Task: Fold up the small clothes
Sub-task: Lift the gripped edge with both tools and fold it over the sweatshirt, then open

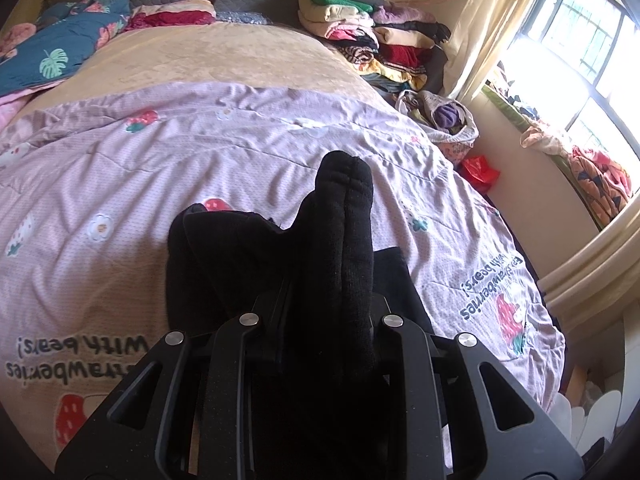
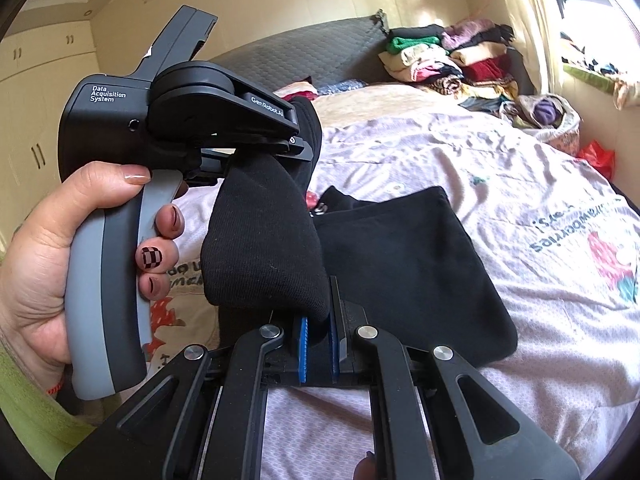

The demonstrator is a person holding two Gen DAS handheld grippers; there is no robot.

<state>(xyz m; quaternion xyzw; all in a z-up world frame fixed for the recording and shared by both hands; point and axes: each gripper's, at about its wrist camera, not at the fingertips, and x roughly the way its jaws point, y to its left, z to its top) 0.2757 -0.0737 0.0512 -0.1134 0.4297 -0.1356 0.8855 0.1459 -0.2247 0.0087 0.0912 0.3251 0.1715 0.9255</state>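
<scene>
Both grippers are up over the bed w/ one black sock (image 2: 264,240) strung between them. Left gripper (image 2: 296,136), seen from the right cam, has its fingers pinched on one end of the sock; the person's left hand (image 2: 80,248) wraps the grey handle. From the left cam the sock (image 1: 344,240) runs up between that gripper's (image 1: 324,312) fingers & sticks out past them, doubled over. Right gripper (image 2: 318,344) has its blue pads (image 2: 303,344) closed on the sock's other end, fabric bulging just above them. The sock hangs in the air, off the quilt. Under it, a 2nd black garment (image 2: 416,272) lies flat on the pink strawberry quilt (image 2: 520,200), approx mid-bed. Stack of folded clothes (image 2: 448,56) sits at the far corner by the headboard (image 2: 304,52); a bag of clothes (image 1: 444,116) next to it, nr the window (image 1: 584,52).
</scene>
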